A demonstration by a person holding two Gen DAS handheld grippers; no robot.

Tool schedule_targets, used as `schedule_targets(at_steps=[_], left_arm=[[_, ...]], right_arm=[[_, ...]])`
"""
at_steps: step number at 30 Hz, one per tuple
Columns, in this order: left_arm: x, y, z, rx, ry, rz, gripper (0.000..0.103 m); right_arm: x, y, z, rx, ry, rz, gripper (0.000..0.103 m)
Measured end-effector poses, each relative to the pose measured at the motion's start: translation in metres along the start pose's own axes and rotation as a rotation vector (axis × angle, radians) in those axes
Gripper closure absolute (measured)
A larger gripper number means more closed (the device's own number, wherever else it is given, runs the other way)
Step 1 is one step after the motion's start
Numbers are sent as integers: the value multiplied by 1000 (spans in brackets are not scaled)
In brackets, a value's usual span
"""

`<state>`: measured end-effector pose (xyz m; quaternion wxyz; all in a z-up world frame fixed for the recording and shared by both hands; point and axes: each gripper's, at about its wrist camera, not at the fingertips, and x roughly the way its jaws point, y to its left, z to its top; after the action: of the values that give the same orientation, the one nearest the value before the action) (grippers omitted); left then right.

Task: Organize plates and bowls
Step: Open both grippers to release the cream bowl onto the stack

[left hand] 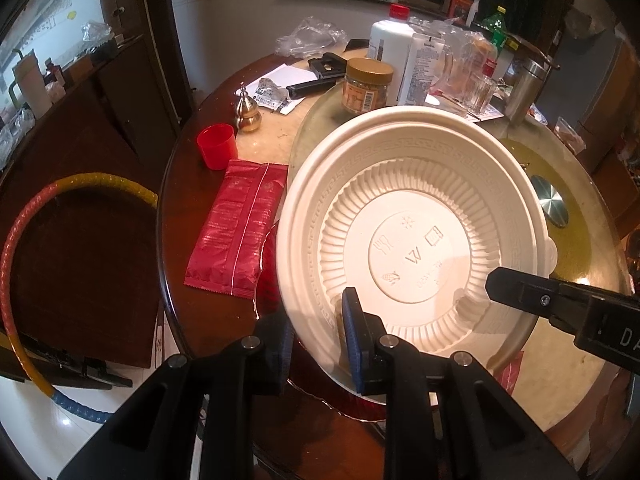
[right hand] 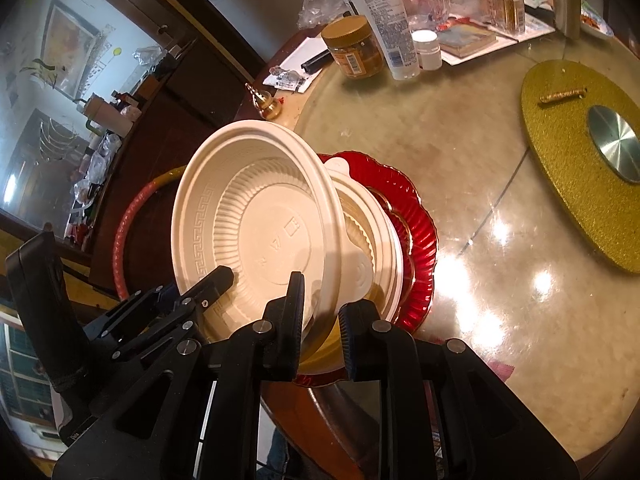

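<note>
A cream plastic bowl (left hand: 420,208) (right hand: 256,208) is tilted up on edge, its embossed inside facing both cameras. My left gripper (left hand: 316,320) (right hand: 218,280) is shut on its near rim, blue pad inside and the other finger behind. My right gripper (right hand: 322,300) straddles the bowl's wall further round the rim; a gap shows at the blue pad, so it stands open. One of its fingers (left hand: 508,284) lies over the rim in the left wrist view. Under the tilted bowl, more cream bowls (right hand: 372,240) are stacked on a red fluted plate (right hand: 420,232).
On the round table lie a red sachet (left hand: 240,228), a red cup (left hand: 216,146) and a brass ornament (left hand: 248,114). A brown-lidded jar (left hand: 368,84), bottles and glassware crowd the far side. A gold disc (right hand: 580,152) marks the glass turntable's centre. A coloured hoop (left hand: 16,240) leans left of the table.
</note>
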<state>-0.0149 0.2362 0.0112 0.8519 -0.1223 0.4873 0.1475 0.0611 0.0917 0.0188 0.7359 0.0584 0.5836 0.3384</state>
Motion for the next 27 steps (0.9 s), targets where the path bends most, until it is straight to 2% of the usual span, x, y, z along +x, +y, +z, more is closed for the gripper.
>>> schedule_targets(at_steps=[4,16,19,21,22,23,25,27], left_arm=[[0,1,0,-7,11,-14,77],[-4,2,3,-35,-20,-9,75],[-6,3,1,-43,-38,-16,57],[-10,4,-1,-52,-61,-23,54],[-12,4,-1,-55,-71,-20,54],[-14,4,-1,-59,-84,-19,54],[-21,5,-3,-74,-120,-21,50],[-30,3,-6,-84,-169,-2,40]], right_arm=[[-4,-1,0,7,-1,13,71],[-17,2,0,4,-40,14,71],[-16,0,-1,8,-37,4,71],[-17,1,-1,3,-44,-15,63],[-18,2,-1,-6,-48,-25,53],[-19,5,-2,-21,-50,-34,48],[-22,15,-4,-72,-62,-68,48],[-25,22,-6,-123,-89,-127,41]])
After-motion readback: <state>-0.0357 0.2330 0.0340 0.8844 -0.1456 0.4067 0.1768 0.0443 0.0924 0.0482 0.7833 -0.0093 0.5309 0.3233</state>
